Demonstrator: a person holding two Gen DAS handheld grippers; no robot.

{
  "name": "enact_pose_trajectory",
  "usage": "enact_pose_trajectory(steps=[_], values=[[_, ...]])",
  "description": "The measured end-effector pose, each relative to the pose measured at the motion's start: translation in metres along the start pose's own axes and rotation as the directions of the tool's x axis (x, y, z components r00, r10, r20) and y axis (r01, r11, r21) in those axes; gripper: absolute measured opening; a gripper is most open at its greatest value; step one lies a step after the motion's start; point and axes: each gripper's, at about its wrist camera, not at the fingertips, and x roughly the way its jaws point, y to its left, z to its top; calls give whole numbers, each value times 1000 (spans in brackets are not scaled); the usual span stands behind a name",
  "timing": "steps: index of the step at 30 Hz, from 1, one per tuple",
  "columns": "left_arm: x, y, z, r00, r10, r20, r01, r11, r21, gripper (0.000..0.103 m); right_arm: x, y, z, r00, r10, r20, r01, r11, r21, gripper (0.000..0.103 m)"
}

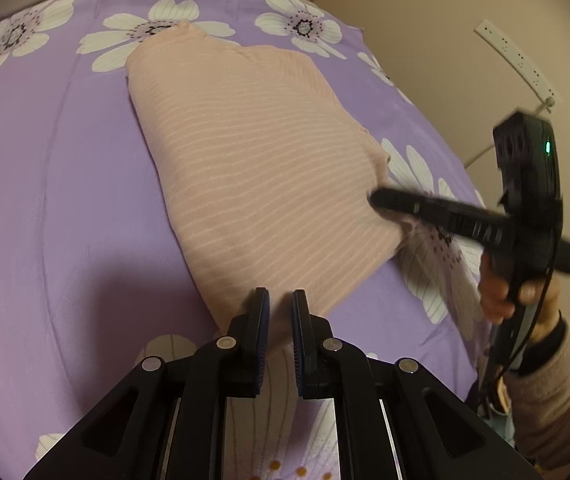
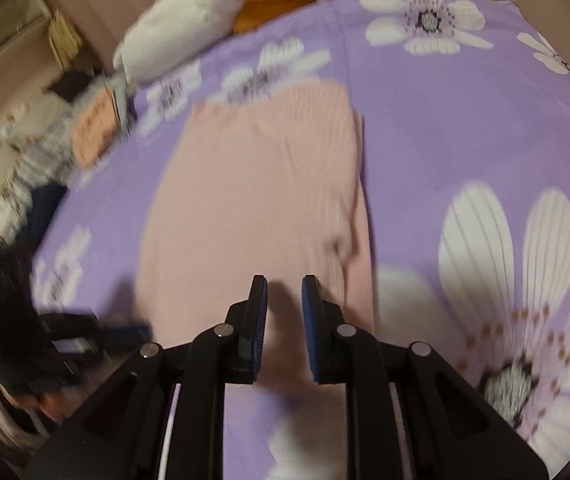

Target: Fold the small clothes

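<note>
A pink ribbed garment (image 1: 253, 168) lies folded into a long rectangle on a purple flowered bedsheet (image 1: 53, 168). My left gripper (image 1: 281, 300) hovers at its near corner, jaws slightly apart, holding nothing. My right gripper (image 1: 377, 200) shows in the left wrist view at the garment's right edge, its tip touching the fabric. In the right wrist view the garment (image 2: 253, 200) lies ahead, blurred, and the right gripper (image 2: 285, 292) has its jaws a little apart over the near end, empty.
A white and orange plush toy (image 2: 205, 12) lies at the bed's far end. Other folded clothes (image 2: 93, 128) sit at the bed's left edge. A white power strip (image 1: 517, 60) lies on the floor right of the bed.
</note>
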Motion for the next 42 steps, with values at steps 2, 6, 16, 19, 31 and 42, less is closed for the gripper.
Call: enact_pose_trajectory(steps=[2, 6, 16, 19, 31, 42], values=[[0, -1, 1, 1000, 9, 1, -8, 1000, -3, 7, 2, 0, -10, 1000, -22, -4, 22, 1000, -18, 15], [-3, -1, -3, 1000, 10, 2, -10, 1000, -11, 7, -6, 1, -19, 999, -35, -1, 35, 999, -24, 16], [-24, 16, -17, 1000, 3, 16, -1, 994, -111, 10, -31, 12, -31, 997, -71, 32, 72, 996, -43, 24], [-29, 29, -20, 1000, 6, 20, -3, 987, -163, 10, -36, 12, -33, 996, -78, 47, 80, 996, -33, 24], [-35, 53, -12, 997, -49, 58, 64, 953, -295, 51, -44, -4, -29, 996, -49, 74, 44, 996, 73, 58], [-15, 69, 11, 984, -166, 70, 181, 906, -383, 51, -23, -35, -21, 994, 95, 55, -106, 957, 272, 66]])
